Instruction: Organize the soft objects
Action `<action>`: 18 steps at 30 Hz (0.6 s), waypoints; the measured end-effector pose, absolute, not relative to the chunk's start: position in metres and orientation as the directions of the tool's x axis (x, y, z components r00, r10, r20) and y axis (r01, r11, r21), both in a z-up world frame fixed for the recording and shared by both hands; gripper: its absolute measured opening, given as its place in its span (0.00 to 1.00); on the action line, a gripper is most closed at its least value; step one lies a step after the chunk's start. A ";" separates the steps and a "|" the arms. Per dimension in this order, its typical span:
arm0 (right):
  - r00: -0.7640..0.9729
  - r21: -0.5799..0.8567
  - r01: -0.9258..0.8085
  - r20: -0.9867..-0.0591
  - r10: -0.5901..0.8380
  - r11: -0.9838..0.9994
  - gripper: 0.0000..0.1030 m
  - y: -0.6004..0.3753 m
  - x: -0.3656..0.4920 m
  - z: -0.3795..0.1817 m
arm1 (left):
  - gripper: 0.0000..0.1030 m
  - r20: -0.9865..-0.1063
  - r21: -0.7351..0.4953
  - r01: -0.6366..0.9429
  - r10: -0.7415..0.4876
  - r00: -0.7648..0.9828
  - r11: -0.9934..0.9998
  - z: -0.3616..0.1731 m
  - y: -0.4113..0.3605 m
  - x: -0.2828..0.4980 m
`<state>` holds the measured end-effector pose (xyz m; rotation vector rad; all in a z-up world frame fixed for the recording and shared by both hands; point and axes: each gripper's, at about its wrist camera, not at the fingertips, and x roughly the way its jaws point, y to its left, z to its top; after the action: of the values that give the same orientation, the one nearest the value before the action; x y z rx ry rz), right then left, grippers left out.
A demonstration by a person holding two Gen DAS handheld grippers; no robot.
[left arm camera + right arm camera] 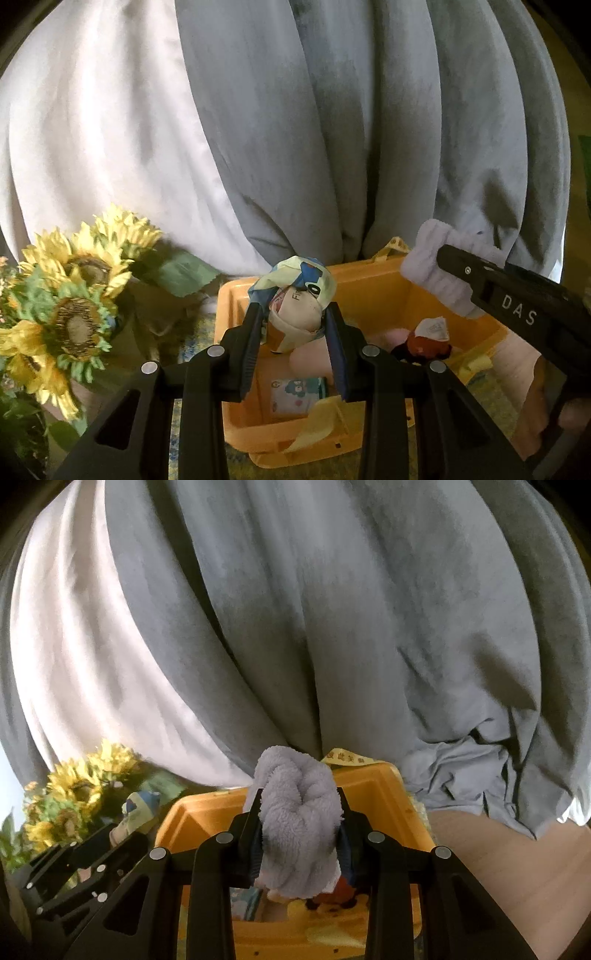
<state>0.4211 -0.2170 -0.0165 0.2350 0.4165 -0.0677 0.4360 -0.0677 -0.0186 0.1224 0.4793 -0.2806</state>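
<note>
Left wrist view: left gripper [295,314] clamps a printed cloth bundle [295,295] above the yellow bin [369,280]; right gripper [300,814] squeezes a grey towel [299,812]

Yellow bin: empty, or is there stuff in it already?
Not empty. The yellow bin already holds a picture pack, a red and black toy, something pink and yellow cloth.

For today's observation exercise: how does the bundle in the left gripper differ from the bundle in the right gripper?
The printed cloth bundle in the left gripper is smooth, cream with blue and pale green patches and some lettering; the lavender fleece bundle in the right gripper is fluffy, plain and one colour. Both are soft, bunched up, clamped between fingers and held over the yellow bin.
</note>
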 end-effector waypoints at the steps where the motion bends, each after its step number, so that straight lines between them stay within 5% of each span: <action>1: 0.911 0.211 0.113 -0.413 -0.016 0.971 0.33 -0.218 0.425 -0.018 | 0.33 -0.474 0.054 0.293 -0.234 0.849 0.955 -0.021 -0.069 0.438; 11: 0.893 0.230 0.092 -0.450 0.022 0.969 0.35 -0.220 0.458 -0.036 | 0.35 -0.519 0.068 0.283 -0.208 0.829 0.957 -0.041 -0.076 0.463; 14: 0.891 0.222 0.094 -0.453 0.017 0.970 0.57 -0.220 0.462 -0.037 | 0.38 -0.534 0.066 0.280 -0.203 0.821 0.958 -0.045 -0.076 0.468; 18: 0.896 0.202 0.115 -0.443 -0.014 0.973 0.63 -0.220 0.460 -0.035 | 0.41 -0.543 0.052 0.275 -0.204 0.815 0.960 -0.046 -0.076 0.468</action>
<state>0.4604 -0.2204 -0.0348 0.2270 0.4556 -0.0676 0.4680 -0.0760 -0.0458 0.1299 0.5638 -0.2559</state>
